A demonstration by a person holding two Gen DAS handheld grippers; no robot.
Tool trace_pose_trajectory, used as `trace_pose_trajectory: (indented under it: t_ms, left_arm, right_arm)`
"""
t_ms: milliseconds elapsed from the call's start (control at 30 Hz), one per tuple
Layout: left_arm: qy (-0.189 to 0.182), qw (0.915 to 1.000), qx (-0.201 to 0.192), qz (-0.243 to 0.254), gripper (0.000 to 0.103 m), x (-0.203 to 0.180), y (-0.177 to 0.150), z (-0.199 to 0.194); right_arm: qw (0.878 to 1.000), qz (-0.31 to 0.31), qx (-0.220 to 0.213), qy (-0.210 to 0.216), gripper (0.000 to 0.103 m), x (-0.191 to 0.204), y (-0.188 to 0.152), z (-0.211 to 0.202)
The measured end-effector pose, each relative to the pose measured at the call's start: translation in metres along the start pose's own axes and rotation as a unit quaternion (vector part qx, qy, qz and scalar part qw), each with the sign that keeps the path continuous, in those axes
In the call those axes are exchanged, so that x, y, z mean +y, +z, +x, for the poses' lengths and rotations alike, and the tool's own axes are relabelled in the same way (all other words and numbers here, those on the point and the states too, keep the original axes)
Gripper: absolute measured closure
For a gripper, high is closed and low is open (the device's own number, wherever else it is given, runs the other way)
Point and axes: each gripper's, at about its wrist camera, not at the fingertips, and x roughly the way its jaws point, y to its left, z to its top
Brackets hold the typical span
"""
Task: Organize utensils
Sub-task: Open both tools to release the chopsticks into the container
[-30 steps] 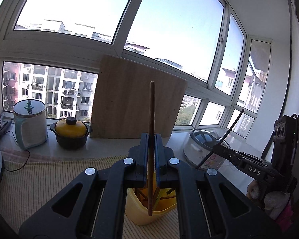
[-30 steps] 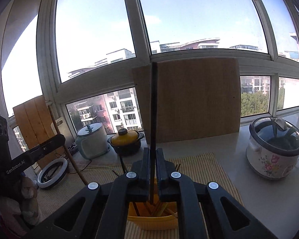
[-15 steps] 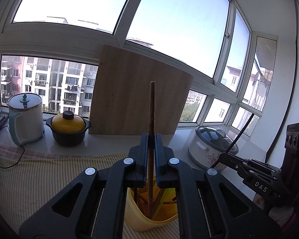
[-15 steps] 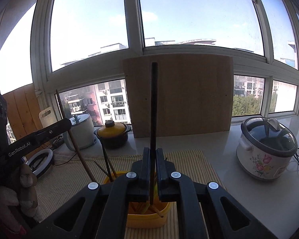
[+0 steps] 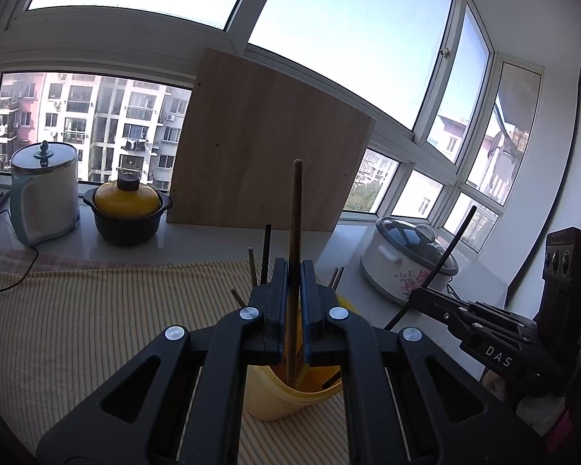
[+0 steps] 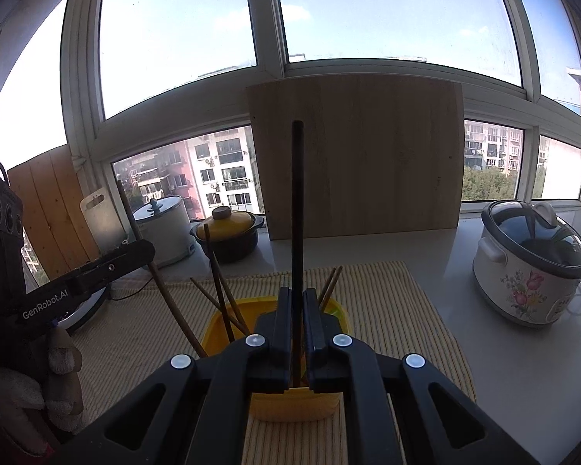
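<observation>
My left gripper point(image 5: 294, 267) is shut on a brown wooden chopstick point(image 5: 295, 209), held upright with its lower end inside the yellow utensil holder point(image 5: 275, 395). My right gripper point(image 6: 297, 296) is shut on a black chopstick point(image 6: 297, 193), also upright, its lower end over the yellow holder point(image 6: 228, 317). Several chopsticks point(image 6: 217, 271) stand in the holder. The right gripper point(image 5: 430, 298) with its black chopstick point(image 5: 451, 246) shows at the right of the left wrist view; the left gripper point(image 6: 143, 250) shows at the left of the right wrist view.
The holder stands on a striped yellow mat point(image 5: 97, 329) on a pale counter. Behind are a wooden board point(image 6: 360, 155), a yellow-lidded pot point(image 5: 128, 201), a white kettle-like cooker point(image 5: 44, 190) and a floral slow cooker point(image 6: 530, 263). A ring light point(image 6: 81, 314) lies at left.
Both grippers have come lower and nearer to the yellow holder. The lower ends of both chopsticks have gone down toward or into it. Both stay shut.
</observation>
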Motion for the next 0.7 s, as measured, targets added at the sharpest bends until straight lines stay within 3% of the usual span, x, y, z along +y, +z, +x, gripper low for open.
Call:
trace_pose_trajectory:
  t_ms: [133, 200, 233, 567, 700]
  left_arm:
    - [-0.009, 0.9998, 0.019, -0.005, 0.099, 0.000, -0.008, -0.001]
    - [-0.010, 0.9997, 0.023, -0.001, 0.099, -0.002, -0.012, -0.003]
    - [-0.010, 0.9997, 0.024, 0.001, 0.099, -0.002, -0.014, -0.005]
    - [-0.005, 0.9992, 0.036, 0.014, 0.098, -0.002, -0.033, -0.024]
    - [0.004, 0.9991, 0.035, 0.022, 0.083, -0.001, -0.039, -0.033]
  right_arm:
    - [1.000, 0.003, 0.008, -0.006, 0.099, 0.000, -0.007, 0.003]
    - [1.000, 0.002, 0.011, -0.011, 0.093, 0.001, -0.009, 0.003]
    - [1.000, 0.001, 0.011, -0.012, 0.085, 0.002, -0.010, 0.003]
    - [1.000, -0.011, -0.001, -0.028, 0.073, 0.014, -0.014, -0.006]
    - [0.999, -0.007, -0.009, -0.031, 0.069, 0.017, -0.016, -0.013]
